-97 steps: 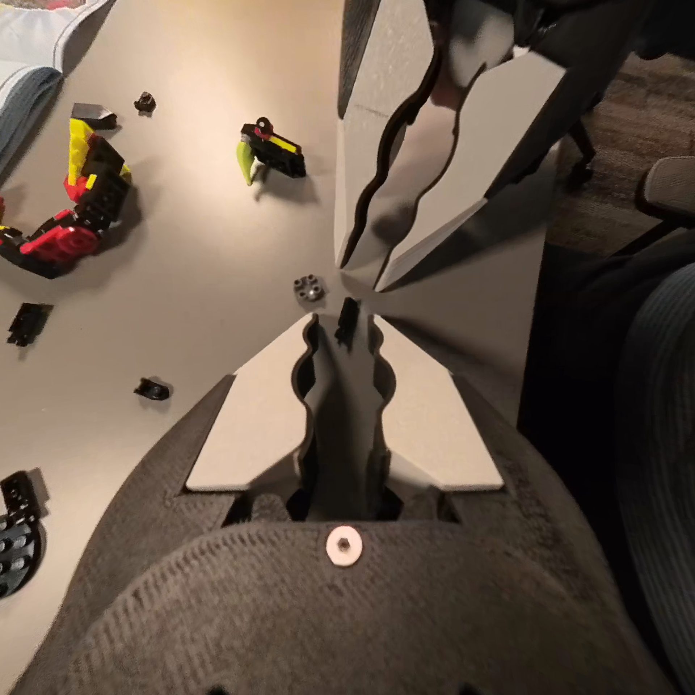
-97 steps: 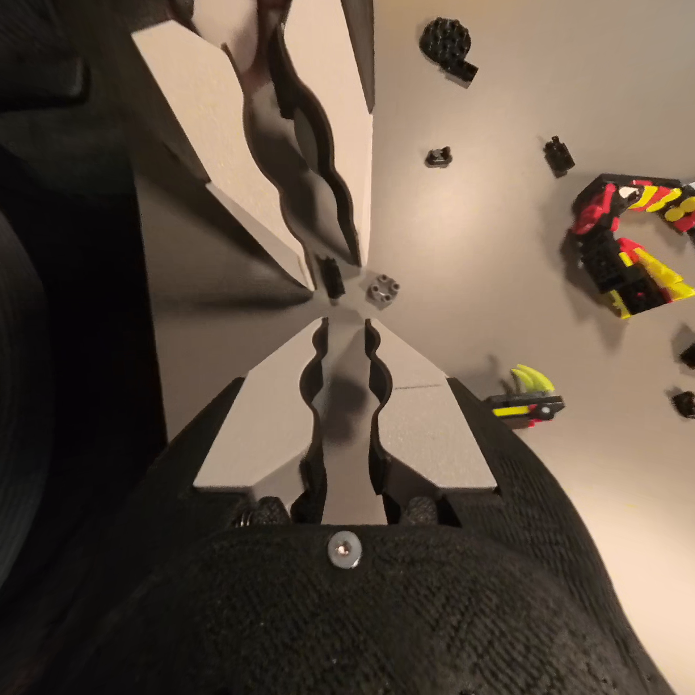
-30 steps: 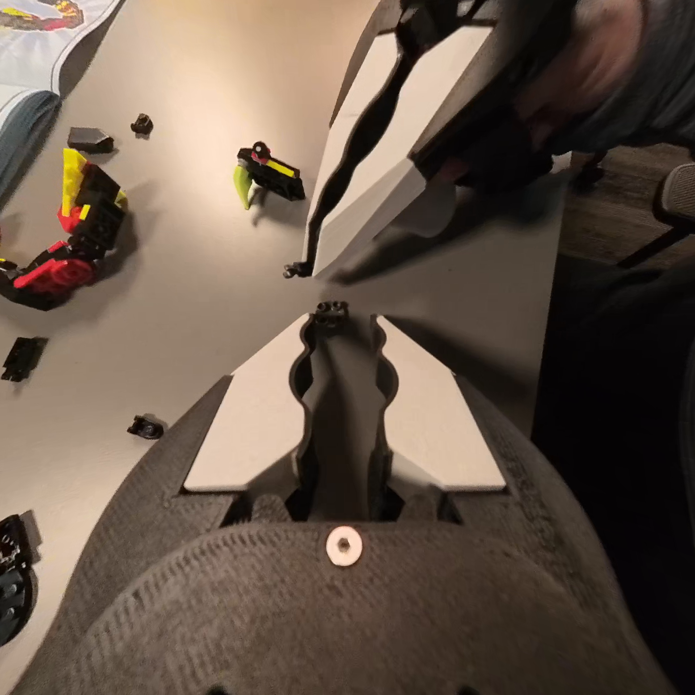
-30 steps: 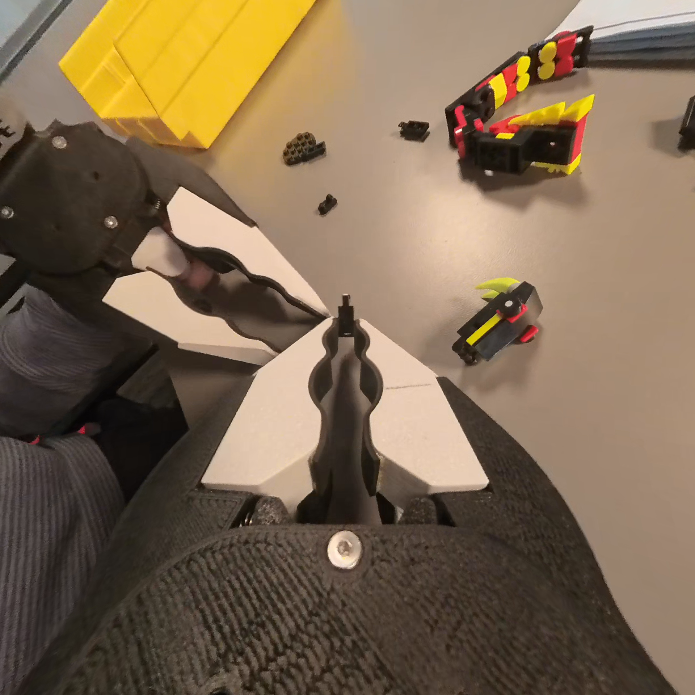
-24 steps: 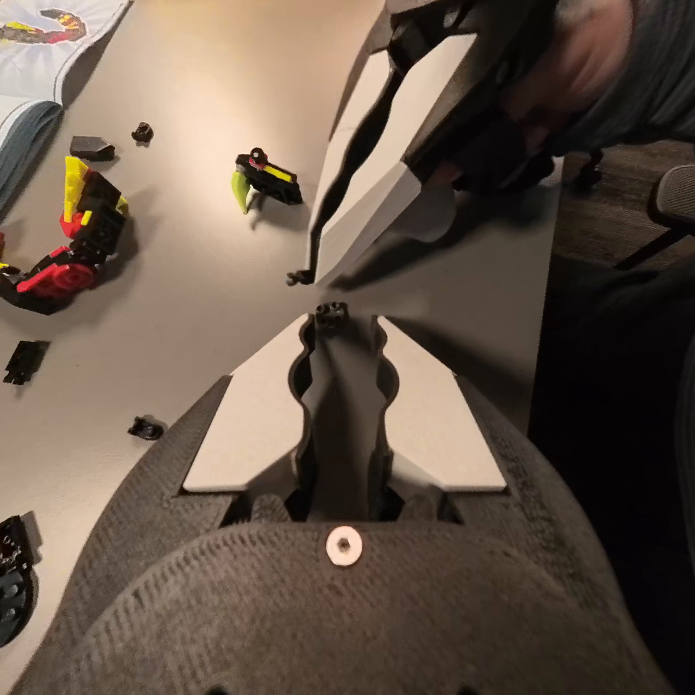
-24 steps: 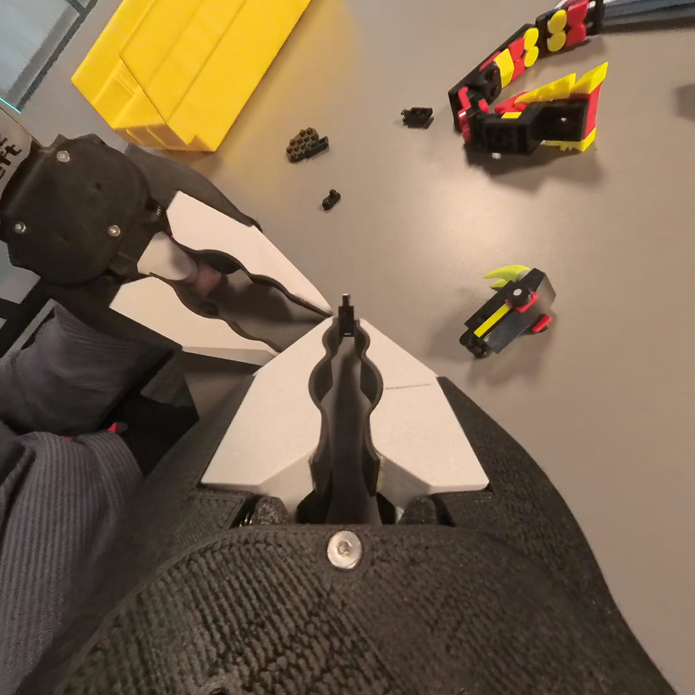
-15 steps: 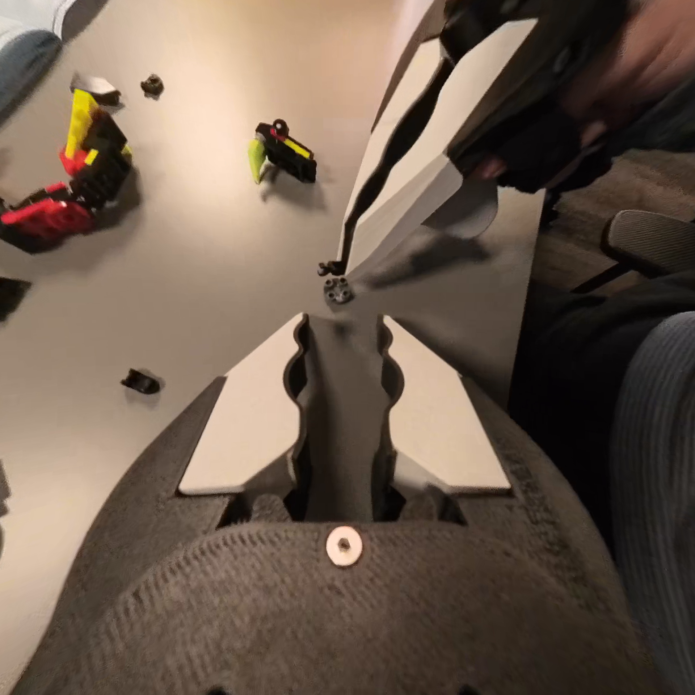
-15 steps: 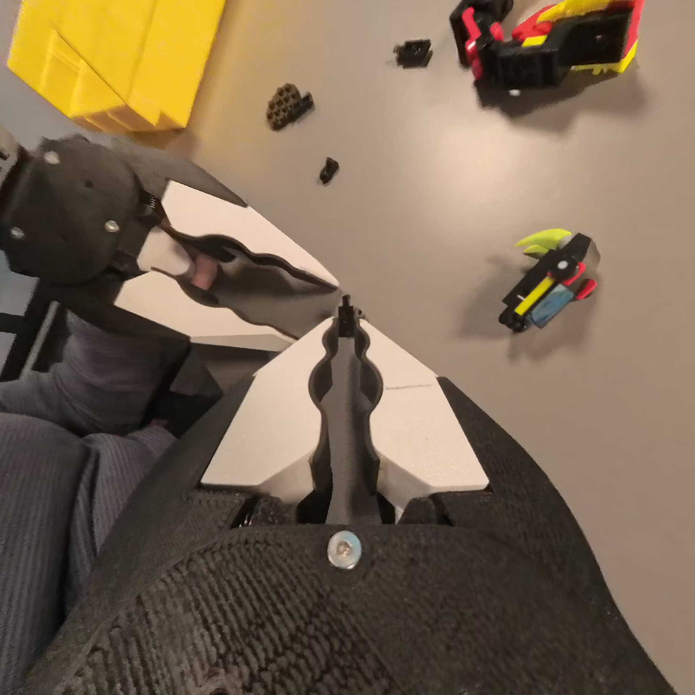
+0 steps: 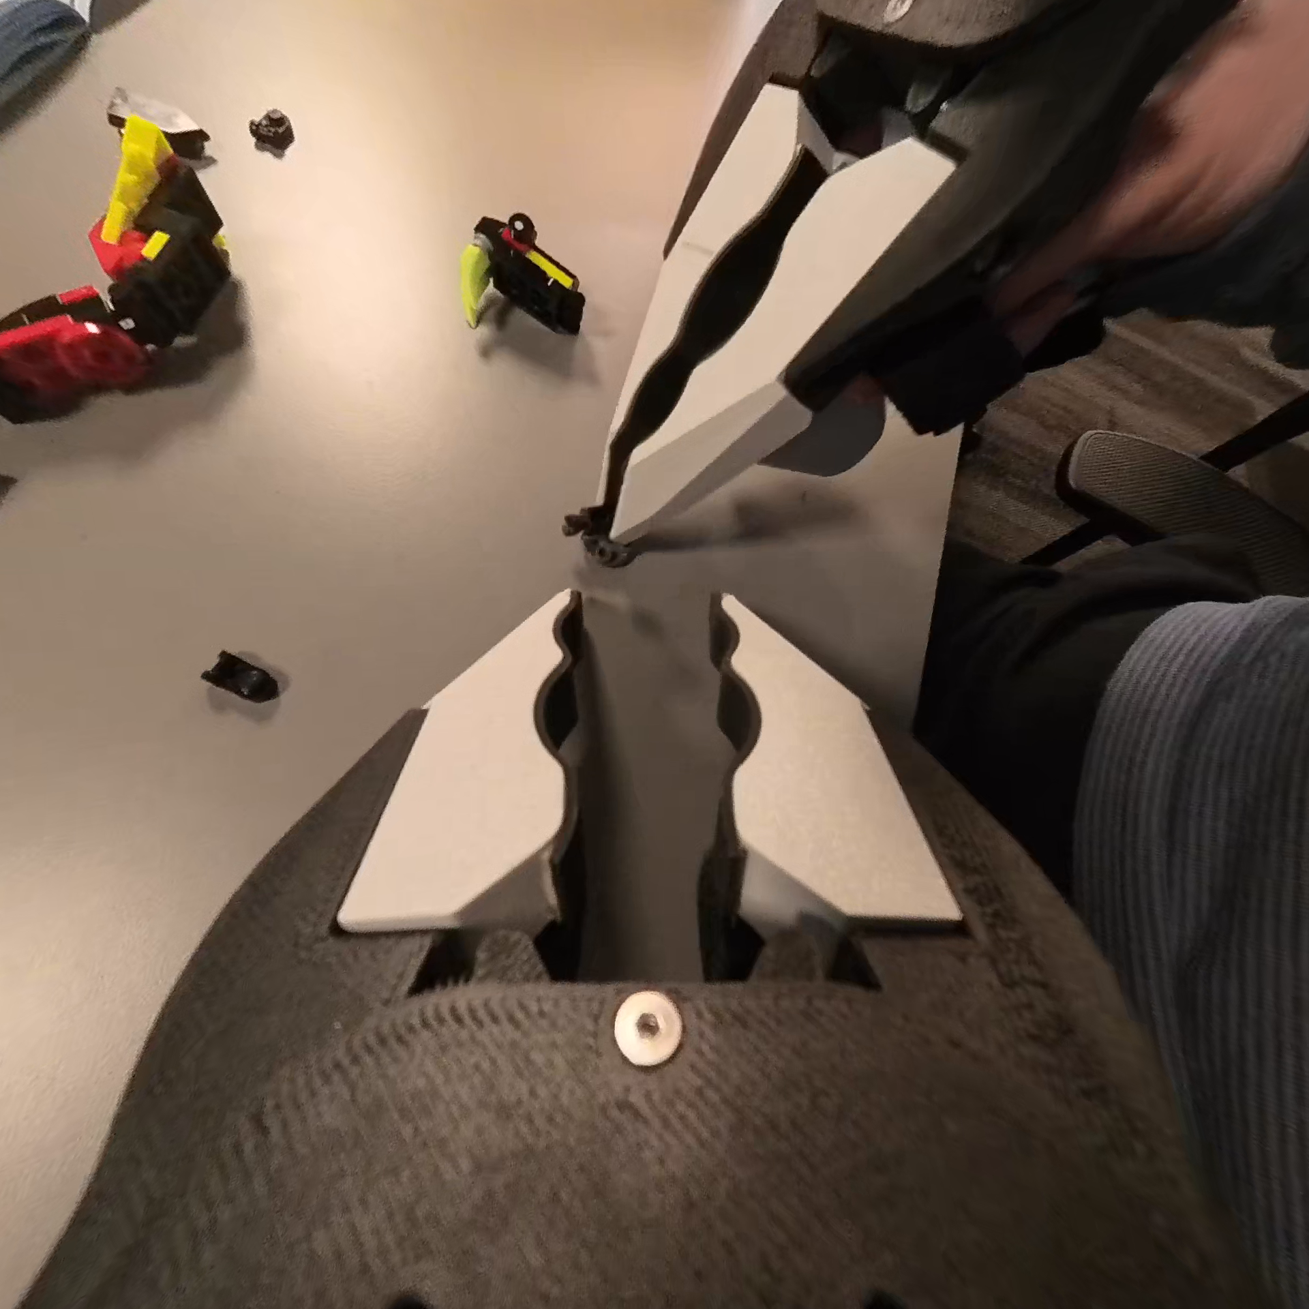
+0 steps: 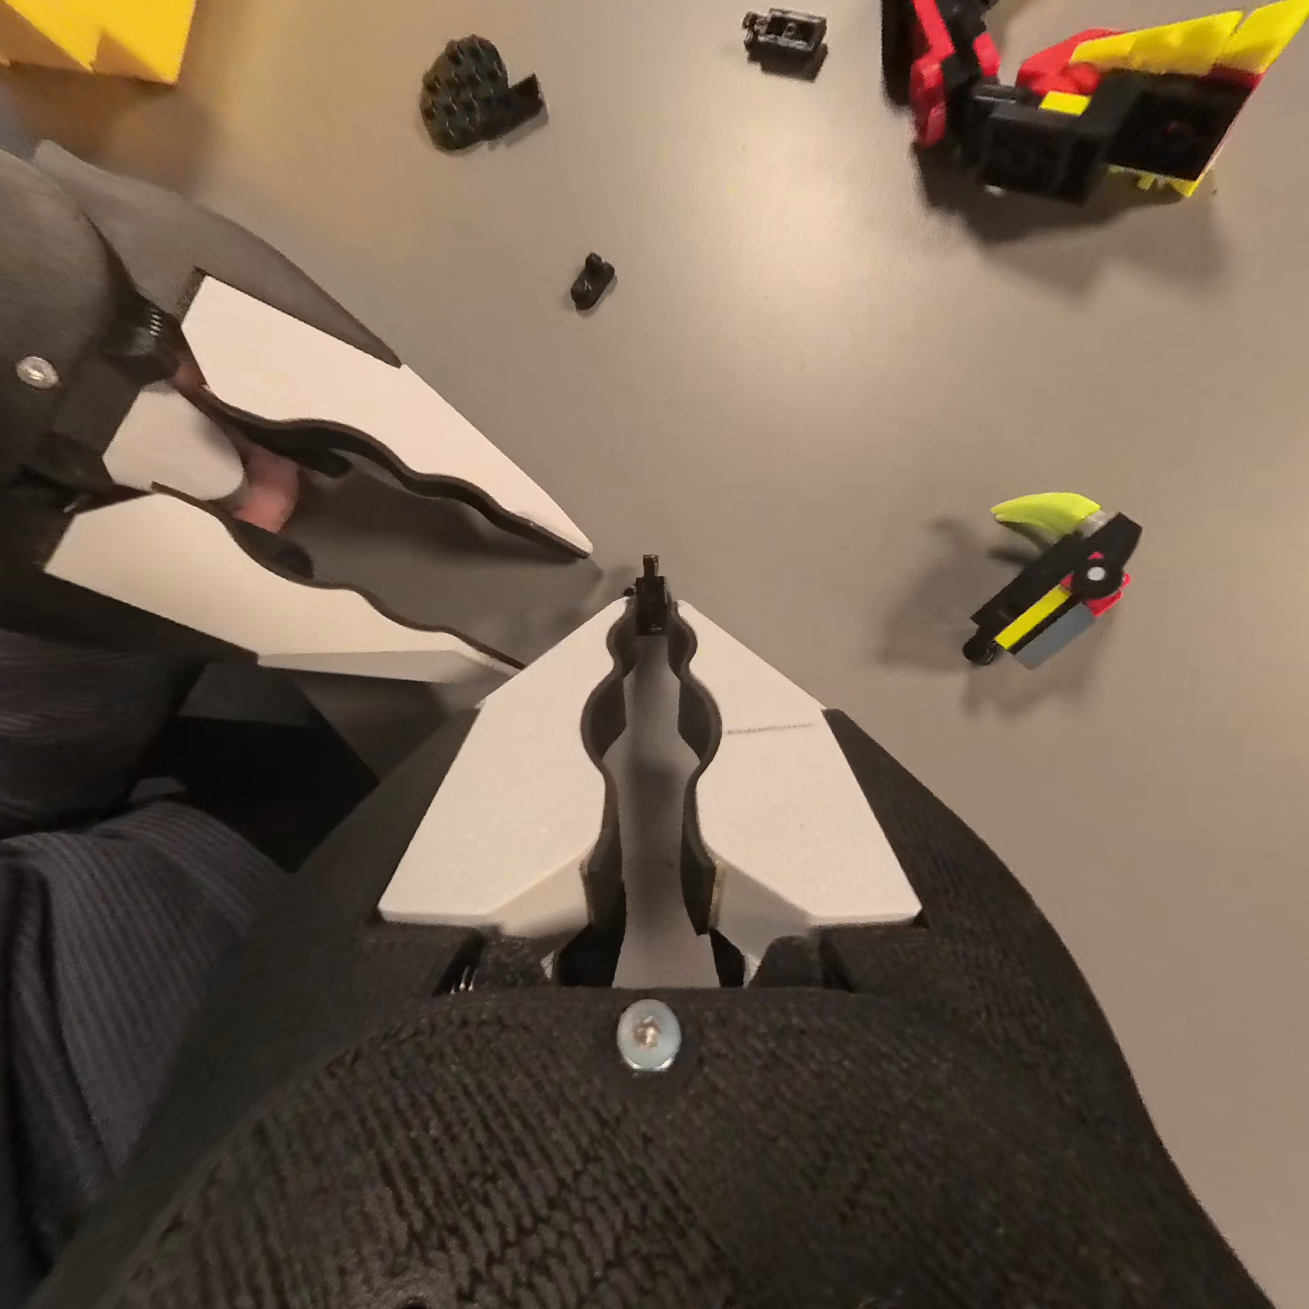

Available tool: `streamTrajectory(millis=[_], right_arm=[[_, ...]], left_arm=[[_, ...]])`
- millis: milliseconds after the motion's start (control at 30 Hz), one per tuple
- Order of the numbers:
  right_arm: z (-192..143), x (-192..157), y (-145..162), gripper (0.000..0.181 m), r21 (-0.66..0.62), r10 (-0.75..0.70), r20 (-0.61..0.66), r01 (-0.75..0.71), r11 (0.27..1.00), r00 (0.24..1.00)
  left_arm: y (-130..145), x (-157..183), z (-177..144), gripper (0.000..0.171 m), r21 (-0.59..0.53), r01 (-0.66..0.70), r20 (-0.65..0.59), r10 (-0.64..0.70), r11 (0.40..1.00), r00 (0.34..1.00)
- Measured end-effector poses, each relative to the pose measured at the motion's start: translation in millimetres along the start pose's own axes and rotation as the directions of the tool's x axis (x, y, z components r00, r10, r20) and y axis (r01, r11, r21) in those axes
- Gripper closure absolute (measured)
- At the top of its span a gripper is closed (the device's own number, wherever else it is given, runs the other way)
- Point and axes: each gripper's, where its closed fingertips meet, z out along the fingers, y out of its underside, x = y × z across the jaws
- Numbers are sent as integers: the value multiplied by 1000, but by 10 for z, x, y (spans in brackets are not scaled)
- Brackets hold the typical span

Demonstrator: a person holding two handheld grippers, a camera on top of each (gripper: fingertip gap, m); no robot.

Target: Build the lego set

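Two grippers meet near the table edge. Right gripper (image 10: 650, 605) clamps a small black pin piece (image 10: 652, 591) at its tips; left gripper (image 9: 644, 602) stands released, empty. A round grey stud piece (image 9: 605, 549) lies loose on the table (image 9: 368, 453) beneath the pin. Pressing off-centre likely skids it away.

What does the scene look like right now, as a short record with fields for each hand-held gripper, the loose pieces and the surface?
left hand-held gripper: open, empty
right hand-held gripper: shut on small black piece
round grey piece: on table, just beyond the left fingertips
claw assembly: on table, apart
red-yellow-black assembly: on table, farther off
surface: grey table
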Motion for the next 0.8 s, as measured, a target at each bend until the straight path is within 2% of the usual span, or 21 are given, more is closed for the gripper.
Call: streamTrajectory(millis=[567, 800], right_arm=[[-7, -16, 26, 152, 23, -135, -44, 136, 990, 990], [21, -11, 16, 157, 3, -235, -107, 237, 971, 966]], left_arm=[[-7, 0, -9, 137, 6, 13, -11, -13, 1000, 1000], [-8, 15, -30, 137, 13, 41, -42, -40, 999, 998]])
